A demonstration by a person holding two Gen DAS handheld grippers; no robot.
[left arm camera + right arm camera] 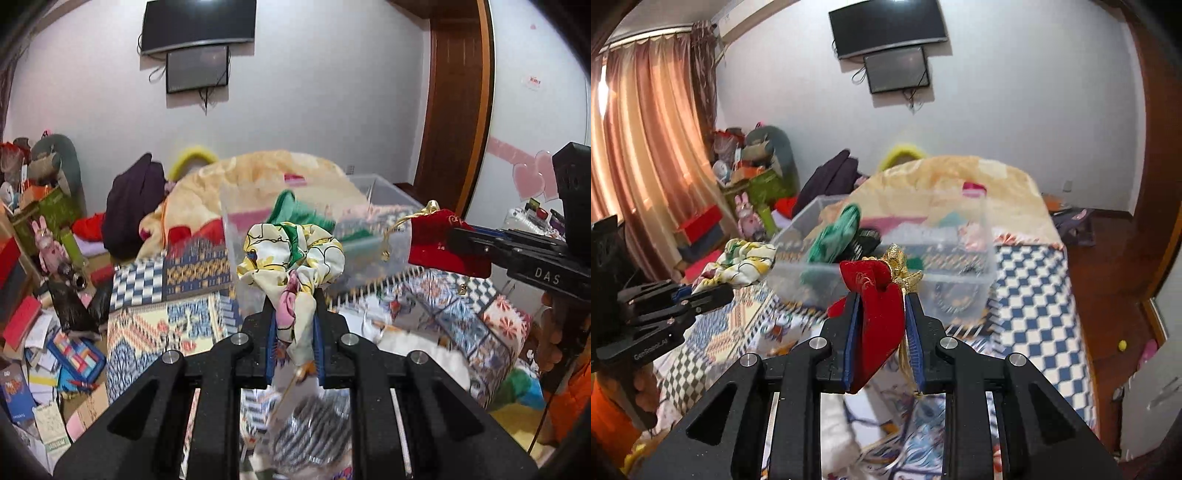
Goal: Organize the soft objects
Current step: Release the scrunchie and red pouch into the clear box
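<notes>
Left claw is clamped tight on a floral scrunchie, lifted clear above the bed and just this side of the clear bin. Right claw is pinched on a red pouch, gold tassel spilling out at the top, also held up in the air near the bin's front wall. Both claws sit side by side, scrunchie to the left, pouch to the right. Inside the bin there's green cloth (blurred, hard to read more). Far side: a cream blanket heaped up, two screens on the wall.
</notes>
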